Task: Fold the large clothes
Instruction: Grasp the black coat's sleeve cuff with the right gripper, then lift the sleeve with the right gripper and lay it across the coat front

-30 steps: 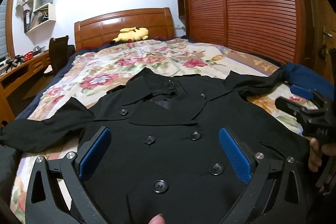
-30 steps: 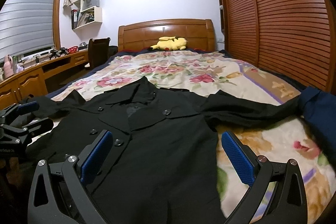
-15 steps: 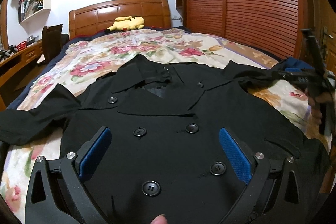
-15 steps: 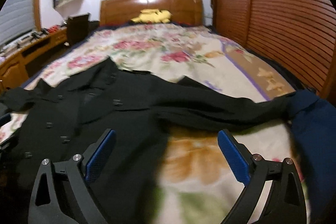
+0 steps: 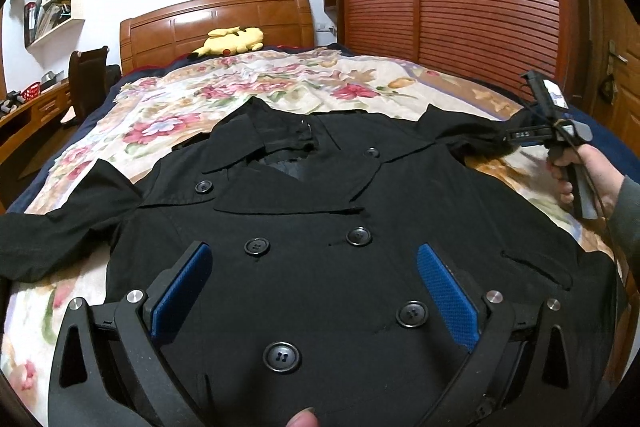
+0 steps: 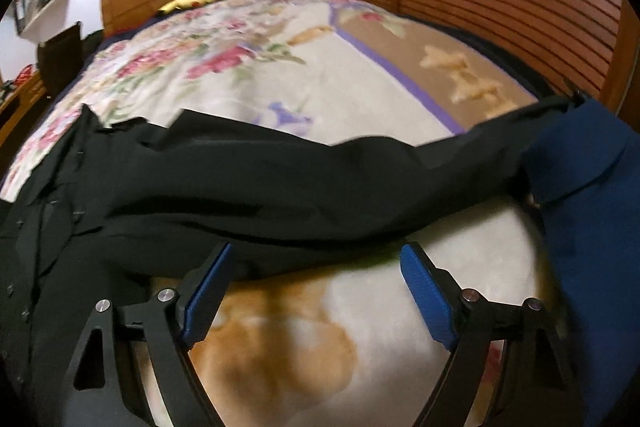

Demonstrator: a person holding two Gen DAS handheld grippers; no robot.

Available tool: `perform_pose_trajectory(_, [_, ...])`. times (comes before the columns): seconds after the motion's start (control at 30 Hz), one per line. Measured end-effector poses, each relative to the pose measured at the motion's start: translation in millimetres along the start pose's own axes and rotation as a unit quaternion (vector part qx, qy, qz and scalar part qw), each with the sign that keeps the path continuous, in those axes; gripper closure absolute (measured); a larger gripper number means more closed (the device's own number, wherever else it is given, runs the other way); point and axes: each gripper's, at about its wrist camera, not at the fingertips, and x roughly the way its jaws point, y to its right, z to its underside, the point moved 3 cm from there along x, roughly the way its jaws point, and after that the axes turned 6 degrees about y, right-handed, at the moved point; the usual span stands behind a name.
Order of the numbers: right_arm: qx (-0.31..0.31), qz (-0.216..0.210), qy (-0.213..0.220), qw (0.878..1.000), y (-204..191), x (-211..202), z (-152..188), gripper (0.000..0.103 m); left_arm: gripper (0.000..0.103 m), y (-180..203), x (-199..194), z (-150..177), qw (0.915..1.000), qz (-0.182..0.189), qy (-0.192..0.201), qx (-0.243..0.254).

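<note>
Swinging right since a second ago, my right gripper (image 6: 316, 291) now faces the coat's (image 5: 320, 227) outstretched sleeve (image 6: 300, 187), its jaws just narrowed yet apart, nothing between them. That sleeve ends against a blue garment (image 6: 592, 195) near the bed's (image 6: 320, 83) edge; bare quilt lies beyond. My left gripper (image 5: 312, 291) hovers wide open over the buttoned front, the coat spread flat.

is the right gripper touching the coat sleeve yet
Cannot tell: in the right wrist view the open right gripper sits at the sleeve edge, and blur hides any contact.
</note>
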Motion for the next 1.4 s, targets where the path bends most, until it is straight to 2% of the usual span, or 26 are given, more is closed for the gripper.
perform_pose_trajectory(0.07, [0.013,0.014,-0.01,1.0,2.0,5.7,-1.3,0.018,0.0,-0.1,-1.3,0.9,1.0,0.002,0.0,0.001])
perform_pose_trajectory(0.17, [0.039,0.008,-0.014,0.999,0.0,5.4,-4.2,0.018,0.0,-2.5,-1.0,1.5,1.0,0.004,-0.001,0.001])
perform_pose_trajectory(0.2, [0.045,0.004,-0.014,0.999,-1.8,5.4,-5.6,0.023,0.0,-3.4,-0.9,1.9,1.0,0.005,-0.002,0.0])
perform_pose_trajectory(0.27, [0.041,0.005,-0.013,0.999,-6.8,7.1,-7.6,0.04,0.0,-5.6,-0.3,2.8,1.0,0.006,-0.004,-0.002])
perform_pose_trajectory(0.33, [0.015,0.021,-0.011,1.0,-18.0,5.3,-10.4,0.076,0.0,-7.8,0.2,3.4,1.0,0.007,-0.005,-0.005])
perform_pose_trajectory(0.37, [0.0,0.031,-0.009,0.999,-25.5,2.2,-13.0,0.081,0.0,-8.5,0.5,3.5,0.9999,0.006,-0.005,-0.007])
perform_pose_trajectory(0.4, [-0.012,0.038,-0.005,0.999,-31.1,-0.3,-15.7,0.091,0.0,-9.4,0.5,3.7,0.9999,0.007,-0.005,-0.008])
perform_pose_trajectory(0.43, [-0.025,0.042,0.001,0.999,-38.2,-4.9,-18.8,0.096,0.0,-10.3,0.6,3.7,0.9999,0.007,-0.005,-0.008])
perform_pose_trajectory(0.53, [-0.059,0.051,0.037,0.996,-57.1,-30.6,-25.9,0.098,0.0,-11.9,-0.3,4.9,0.9999,0.007,-0.005,-0.009])
perform_pose_trajectory(0.63, [-0.082,0.043,0.083,0.992,-82.8,-66.0,-40.2,0.099,0.0,-13.1,-0.2,5.0,0.9999,0.006,-0.005,-0.01])
perform_pose_trajectory(0.77, [-0.114,-0.005,0.142,0.983,-130.8,-120.8,-47.5,0.099,0.0,-14.1,-1.2,5.4,0.9999,0.005,-0.004,-0.009])
perform_pose_trajectory(0.87, [-0.147,-0.062,0.16,0.974,-178.2,-148.0,-40.9,0.099,0.0,-17.0,-2.3,5.8,0.9999,0.003,-0.003,-0.01])
perform_pose_trajectory(1.0, [-0.187,-0.129,0.144,0.963,-244.0,-166.6,-13.9,0.099,0.0,-19.8,-4.1,6.0,0.9999,0.001,-0.001,-0.012])
perform_pose_trajectory(1.1, [-0.205,-0.158,0.112,0.96,-266.5,-175.4,16.8,0.099,0.0,-21.5,-5.9,6.6,0.9999,0.0,0.0,-0.012])
perform_pose_trajectory(1.27, [-0.223,-0.169,0.056,0.958,-276.6,-182.1,42.3,0.097,0.0,-26.0,-10.0,7.1,0.9999,0.001,0.002,-0.017])
perform_pose_trajectory(1.37, [-0.238,-0.174,0.054,0.954,-274.4,-198.4,40.2,0.079,0.0,-28.2,-10.6,7.2,0.9998,0.002,0.002,-0.019])
perform_pose_trajectory(1.4, [-0.238,-0.179,0.062,0.953,-263.5,-199.2,30.1,0.064,0.0,-29.1,-10.4,7.1,0.9998,0.003,0.003,-0.019])
